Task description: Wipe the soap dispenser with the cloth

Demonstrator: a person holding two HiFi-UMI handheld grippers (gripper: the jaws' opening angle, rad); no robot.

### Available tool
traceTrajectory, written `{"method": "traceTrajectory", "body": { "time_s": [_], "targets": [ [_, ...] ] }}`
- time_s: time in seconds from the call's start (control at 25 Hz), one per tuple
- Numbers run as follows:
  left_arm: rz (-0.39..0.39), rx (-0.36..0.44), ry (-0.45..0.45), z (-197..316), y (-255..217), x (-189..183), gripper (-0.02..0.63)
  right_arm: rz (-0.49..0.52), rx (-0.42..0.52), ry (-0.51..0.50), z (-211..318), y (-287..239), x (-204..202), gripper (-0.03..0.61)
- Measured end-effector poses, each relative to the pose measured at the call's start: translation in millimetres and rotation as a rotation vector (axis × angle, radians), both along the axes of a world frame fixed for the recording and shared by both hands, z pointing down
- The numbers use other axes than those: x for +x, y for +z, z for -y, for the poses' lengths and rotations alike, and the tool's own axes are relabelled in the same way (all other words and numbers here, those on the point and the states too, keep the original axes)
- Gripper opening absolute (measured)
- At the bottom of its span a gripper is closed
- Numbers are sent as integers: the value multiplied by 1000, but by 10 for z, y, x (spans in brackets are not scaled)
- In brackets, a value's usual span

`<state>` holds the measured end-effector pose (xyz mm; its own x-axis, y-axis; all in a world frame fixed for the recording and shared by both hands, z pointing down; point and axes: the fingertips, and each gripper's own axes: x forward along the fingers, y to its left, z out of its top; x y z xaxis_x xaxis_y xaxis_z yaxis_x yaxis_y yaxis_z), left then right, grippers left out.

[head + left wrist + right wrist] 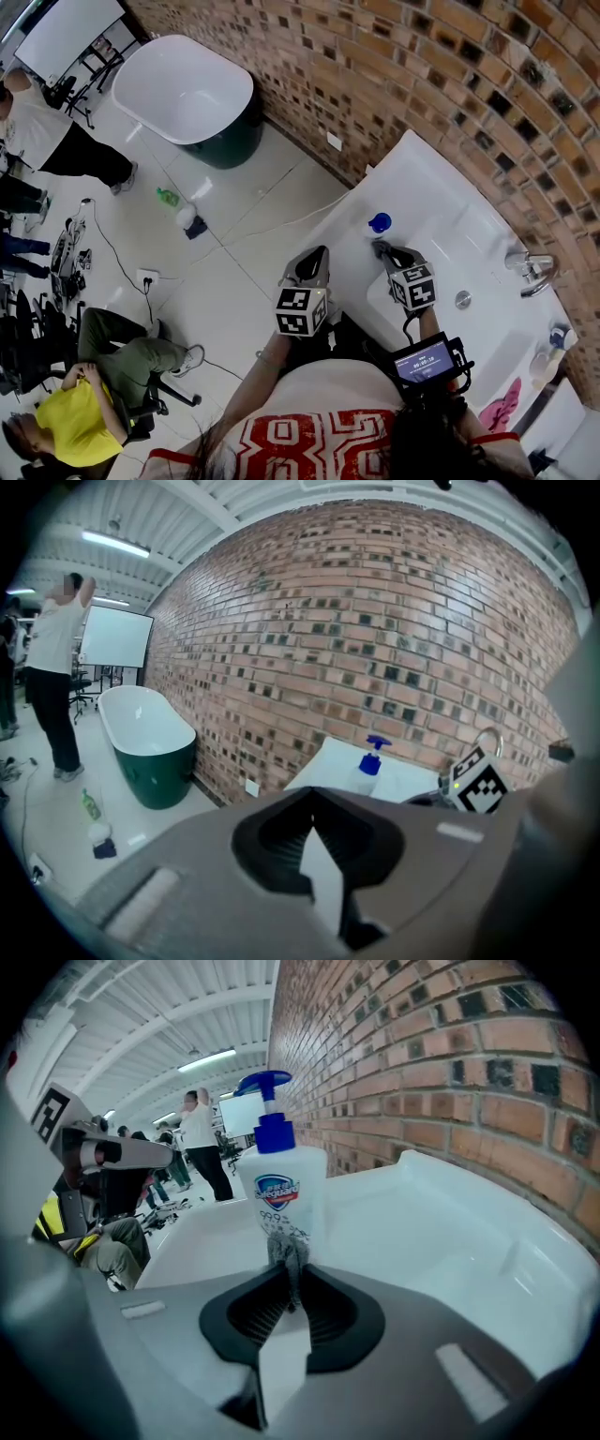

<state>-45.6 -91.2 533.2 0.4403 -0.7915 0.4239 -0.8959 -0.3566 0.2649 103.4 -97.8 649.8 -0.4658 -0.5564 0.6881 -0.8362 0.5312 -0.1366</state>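
As the head view looks steeply down, the soap dispenser (380,223) stands upright on the flat rim of the white basin (469,234), near the brick wall. The right claw (383,250) is just beside it. The left claw (315,255) hangs off the basin's edge, over the floor.

In the left gripper view, that claw's 2 jaws are pressed together with nothing between them. The dispenser stands ahead of it, well apart.

In the right gripper view, the right claw is closed on a small grey cloth (286,1249). A tuft pokes out past the tips and seems to touch the bottle's lower front, below the label.

The bottle looks like smooth, light plastic, so it could probably slide or tip on the glossy basin under a sideways push. The blue pump is likely its weakest part. The cloth is soft and limp, so only the pinched tuft will press. The free left claw would best steady the bottle round its body, below the neck.
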Motion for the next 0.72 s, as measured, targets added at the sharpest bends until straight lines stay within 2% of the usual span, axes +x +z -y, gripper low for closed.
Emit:
{"method": "traceTrajectory", "body": {
  "time_s": [0.16,0.36,0.44,0.56,0.64,0.72],
  "targets": [
    [0,5,7,27,-7,8,3,14,-8,76,62,16,187,48],
    [-1,10,3,48,-36,-17,3,26,-7,106,63,-139,292,48],
    [-3,13,-3,58,-45,-43,3,86,3,169,111,-359,364,48],
    [-2,13,-6,72,-43,-75,3,249,24,247,224,-805,405,48],
    [-3,12,-2,68,-37,-75,3,330,51,253,283,-1050,394,48],
    [-4,14,3,62,-40,-65,3,356,68,224,304,-1178,358,48]
  ]
}}
